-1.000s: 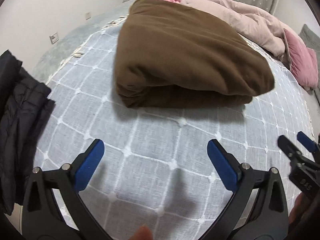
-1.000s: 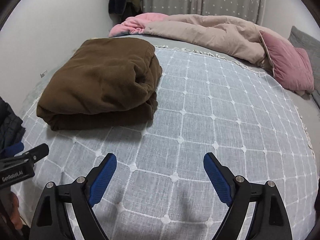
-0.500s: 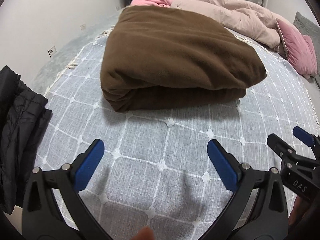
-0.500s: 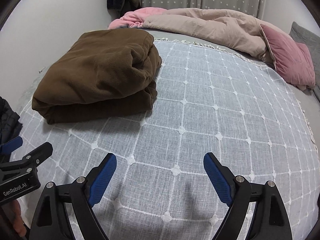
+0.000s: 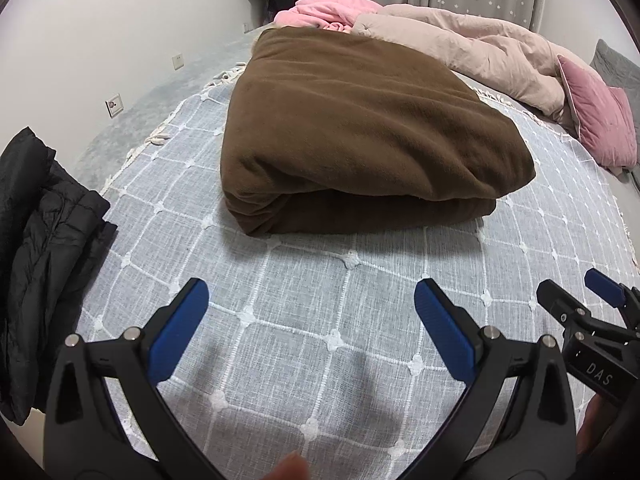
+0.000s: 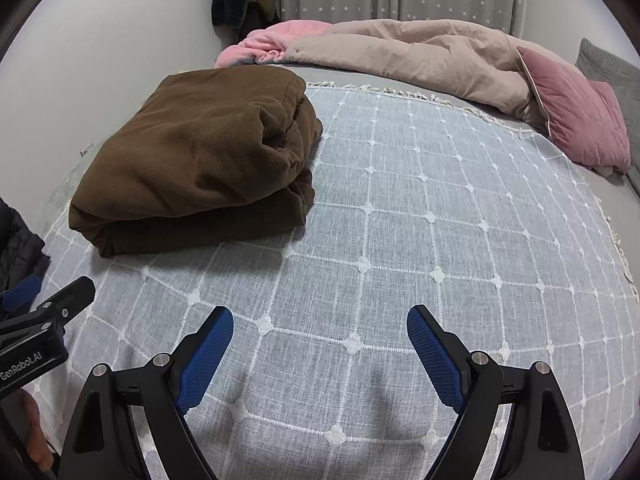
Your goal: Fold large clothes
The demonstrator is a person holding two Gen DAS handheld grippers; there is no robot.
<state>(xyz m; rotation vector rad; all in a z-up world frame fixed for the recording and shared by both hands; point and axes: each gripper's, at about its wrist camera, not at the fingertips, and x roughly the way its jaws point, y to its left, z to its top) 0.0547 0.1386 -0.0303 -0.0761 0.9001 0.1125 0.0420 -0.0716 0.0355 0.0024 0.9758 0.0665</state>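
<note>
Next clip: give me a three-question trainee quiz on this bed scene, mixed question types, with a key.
1. True or false: the left claw is shut on the brown garment.
2. What lies at the bed's left edge? A) black jacket B) towel C) bag
3. Fill in: the pink pillow rests against the beige ____.

Key: 1 false, both claws are open and empty; 2 A; 3 duvet.

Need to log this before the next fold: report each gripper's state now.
Left gripper: open, holding nothing.
Right gripper: open, holding nothing.
</note>
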